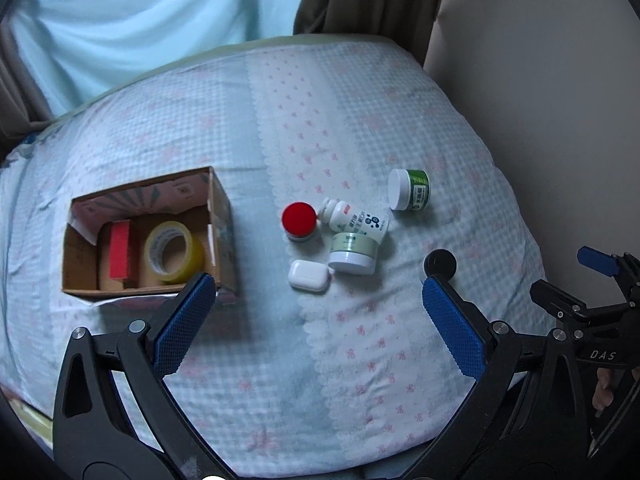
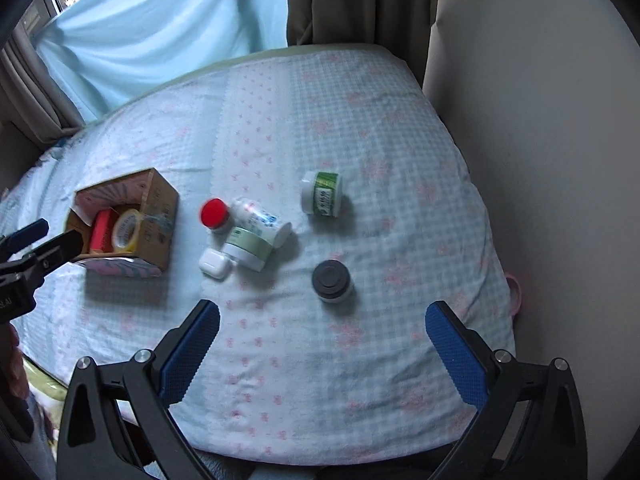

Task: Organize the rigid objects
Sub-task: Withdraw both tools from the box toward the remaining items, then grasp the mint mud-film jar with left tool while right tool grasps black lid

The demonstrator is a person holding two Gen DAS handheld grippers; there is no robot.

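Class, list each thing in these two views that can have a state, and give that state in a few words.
cardboard box: open, holding items
tape roll: inside box
red block: inside box
white bottle: lying down
green-label jar: tipped on side
red-lid jar: upright, capped
black-lid jar: upright, capped
earbud case: closed
left gripper: open
right gripper: open

We are holding the right gripper (image 2: 322, 320) wide open above the black-lidded jar (image 2: 331, 281), with the cardboard box (image 2: 158, 216) sitting well left.

black gripper (image 1: 316, 296), blue textured pads (image 1: 182, 322), silver screws
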